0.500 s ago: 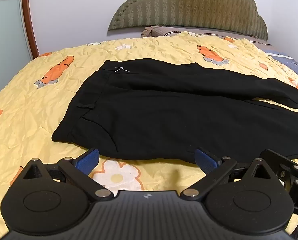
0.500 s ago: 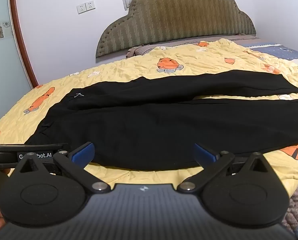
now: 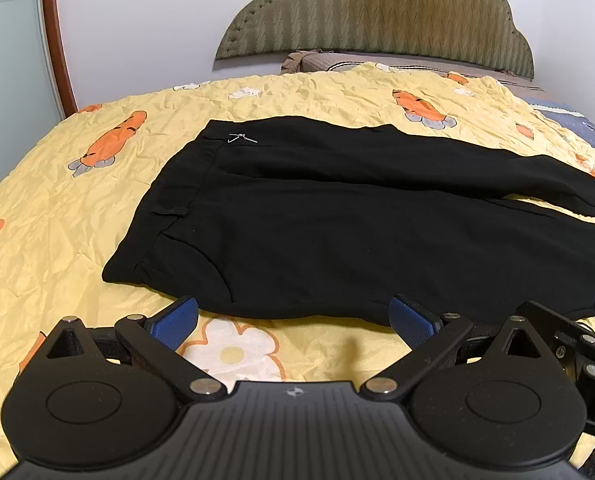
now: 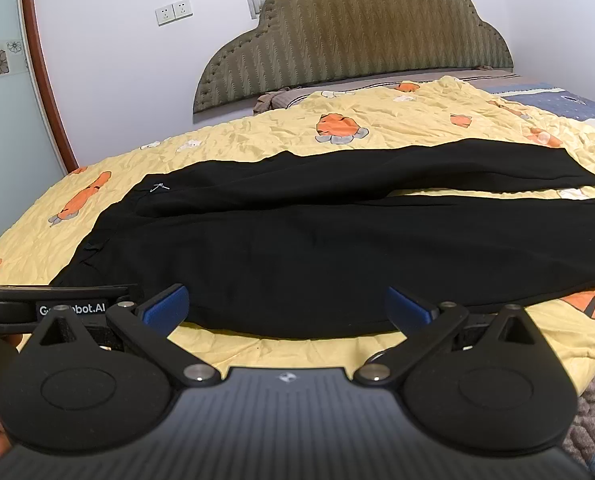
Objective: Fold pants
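Black pants (image 3: pixel 337 232) flat on yellow carrot-print quilt (image 3: pixel 57 220), legs unfolded. No change from half a second back; left gripper (image 3: pixel 293 318) and right gripper (image 4: pixel 287 306) both spread wide, empty. Fold not begun.

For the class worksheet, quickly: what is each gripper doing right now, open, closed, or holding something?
Left gripper: open, holding nothing, near edge of the black pants.
Right gripper: open, holding nothing, pants not gripped.
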### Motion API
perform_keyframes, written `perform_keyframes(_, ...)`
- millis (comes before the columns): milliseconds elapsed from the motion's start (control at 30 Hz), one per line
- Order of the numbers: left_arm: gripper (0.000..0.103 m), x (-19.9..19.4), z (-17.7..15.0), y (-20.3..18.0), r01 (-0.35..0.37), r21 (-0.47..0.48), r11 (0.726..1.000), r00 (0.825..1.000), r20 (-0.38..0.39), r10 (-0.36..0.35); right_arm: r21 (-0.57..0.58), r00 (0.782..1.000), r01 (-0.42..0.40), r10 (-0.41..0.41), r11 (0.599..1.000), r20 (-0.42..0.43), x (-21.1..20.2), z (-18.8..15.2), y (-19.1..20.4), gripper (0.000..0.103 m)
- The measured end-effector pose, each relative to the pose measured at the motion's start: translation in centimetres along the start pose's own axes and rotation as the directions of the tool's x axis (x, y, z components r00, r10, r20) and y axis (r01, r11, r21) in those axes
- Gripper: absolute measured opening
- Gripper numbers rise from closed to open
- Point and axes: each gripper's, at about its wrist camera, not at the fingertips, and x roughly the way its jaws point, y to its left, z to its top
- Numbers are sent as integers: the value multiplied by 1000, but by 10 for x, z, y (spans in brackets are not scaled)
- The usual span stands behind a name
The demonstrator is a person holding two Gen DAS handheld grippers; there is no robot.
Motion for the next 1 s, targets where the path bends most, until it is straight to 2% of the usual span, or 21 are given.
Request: perform_keyframes(1000,102,0,0,0,0,-2,1000,1000,-2,0,-6,1000,-4,4,1000,-5,0,-2,1,103)
